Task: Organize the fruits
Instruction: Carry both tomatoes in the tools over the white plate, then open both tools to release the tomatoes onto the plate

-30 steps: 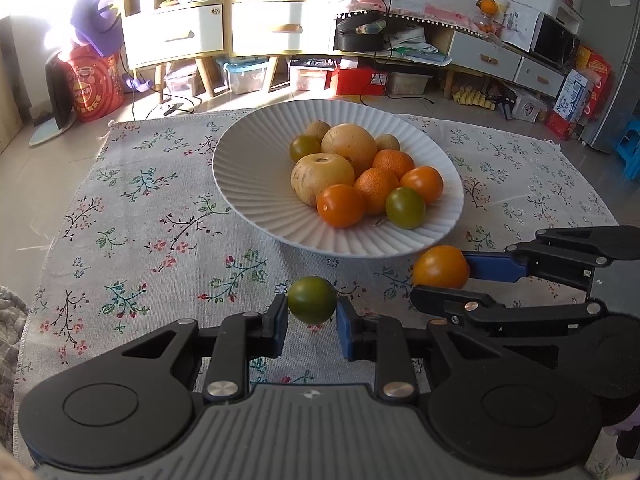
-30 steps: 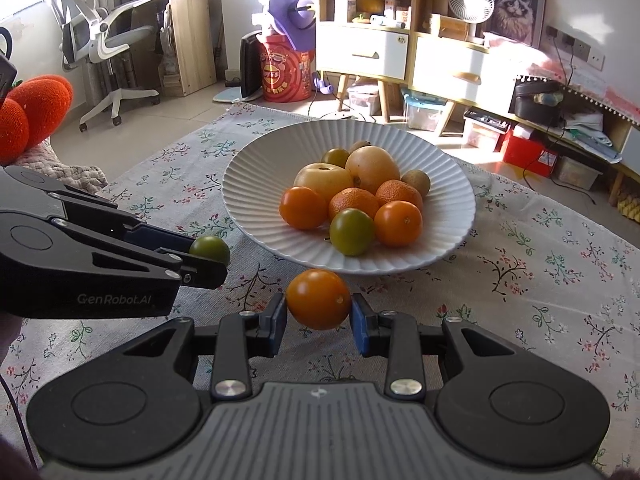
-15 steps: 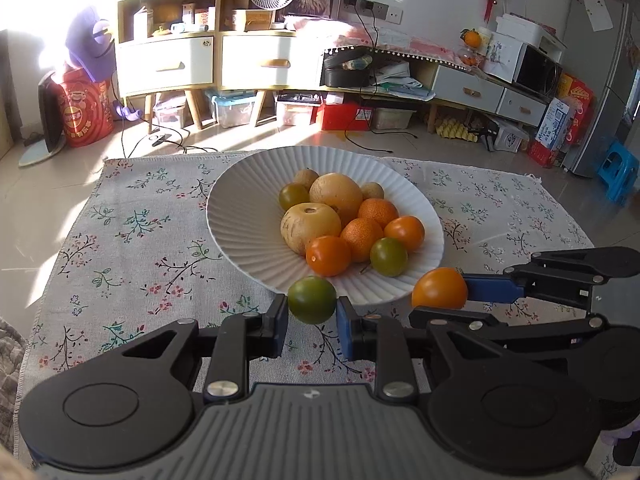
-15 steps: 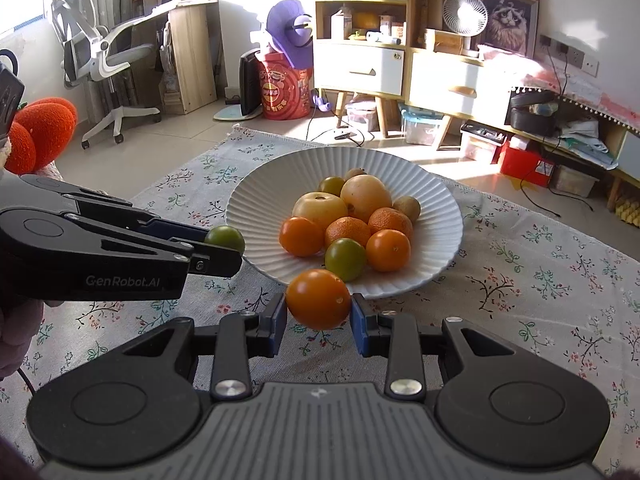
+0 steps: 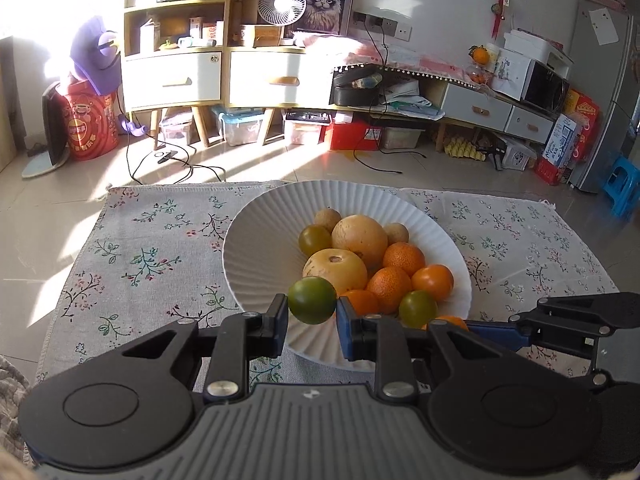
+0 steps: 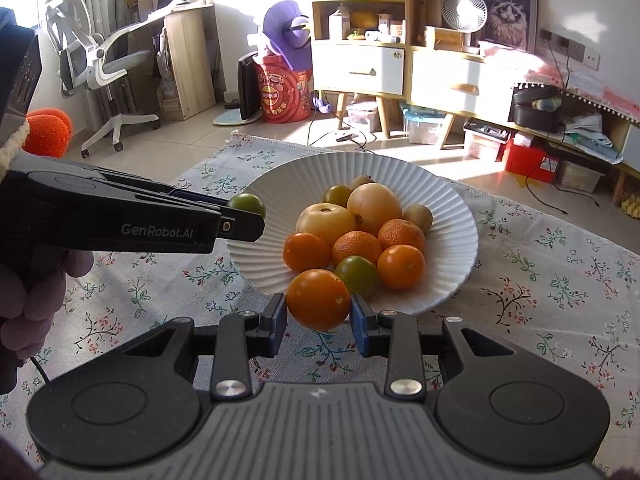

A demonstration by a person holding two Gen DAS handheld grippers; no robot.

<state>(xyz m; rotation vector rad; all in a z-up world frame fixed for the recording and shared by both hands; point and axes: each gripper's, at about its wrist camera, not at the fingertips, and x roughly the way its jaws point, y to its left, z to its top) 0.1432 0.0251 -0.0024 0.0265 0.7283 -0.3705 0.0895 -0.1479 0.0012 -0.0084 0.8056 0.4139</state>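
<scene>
Left wrist view: two fruits left to place.
We hold a green fruit (image 5: 312, 300) clamped in the left gripper (image 5: 311, 322) and an orange fruit (image 6: 318, 299) in the right gripper (image 6: 319, 322) (neither released); the plate (image 5: 256, 248) at 12 o'clock holds the rest.

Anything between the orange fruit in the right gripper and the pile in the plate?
Right wrist view: only the white plate's near rim; the orange fruit nearly overlaps a green one.

in the left wrist view the left gripper (image 5: 312, 314) hides the near rim of the white plate (image 5: 256, 240), and the orange fruit (image 5: 448, 322) in the right gripper (image 5: 460, 326) shows only its top; shelf labels are unreadable.
</scene>
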